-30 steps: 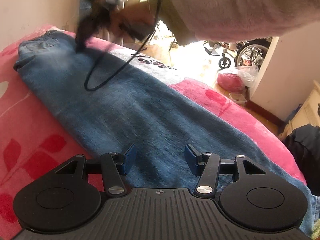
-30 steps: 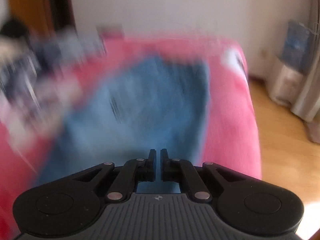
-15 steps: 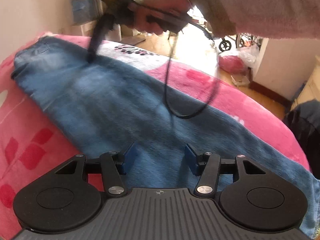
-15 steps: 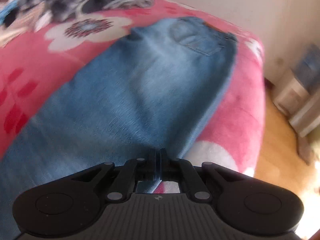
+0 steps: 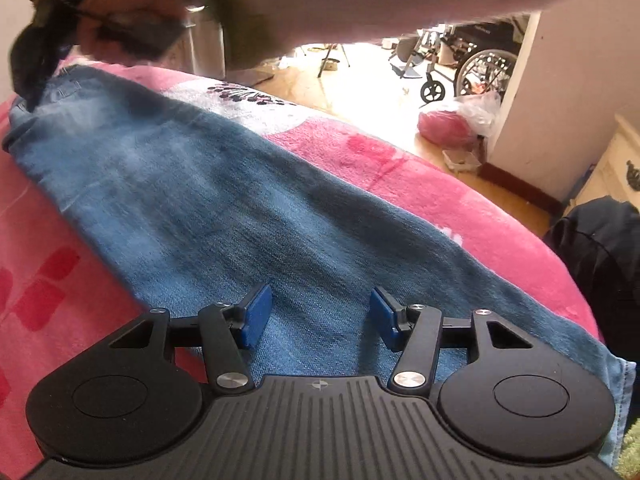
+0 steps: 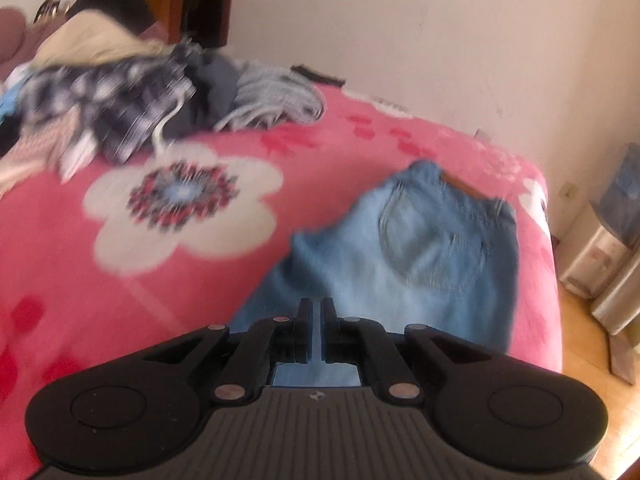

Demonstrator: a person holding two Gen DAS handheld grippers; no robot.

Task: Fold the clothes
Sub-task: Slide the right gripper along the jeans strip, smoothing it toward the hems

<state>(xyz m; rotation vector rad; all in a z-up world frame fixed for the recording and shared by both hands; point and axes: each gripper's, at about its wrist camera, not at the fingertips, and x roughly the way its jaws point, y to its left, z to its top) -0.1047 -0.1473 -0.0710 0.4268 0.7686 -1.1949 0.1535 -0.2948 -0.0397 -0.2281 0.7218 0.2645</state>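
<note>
Jeans (image 5: pixel 224 200) flat on blanket (image 5: pixel 420 184), lengthwise fold.

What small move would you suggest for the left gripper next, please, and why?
Probably lower the left gripper and close it on the jeans. Its blue fingers stand open just above the leg, holding nothing, while the right gripper is down at the waistband end, seemingly pinching denim. A second hold would allow a fold.
</note>
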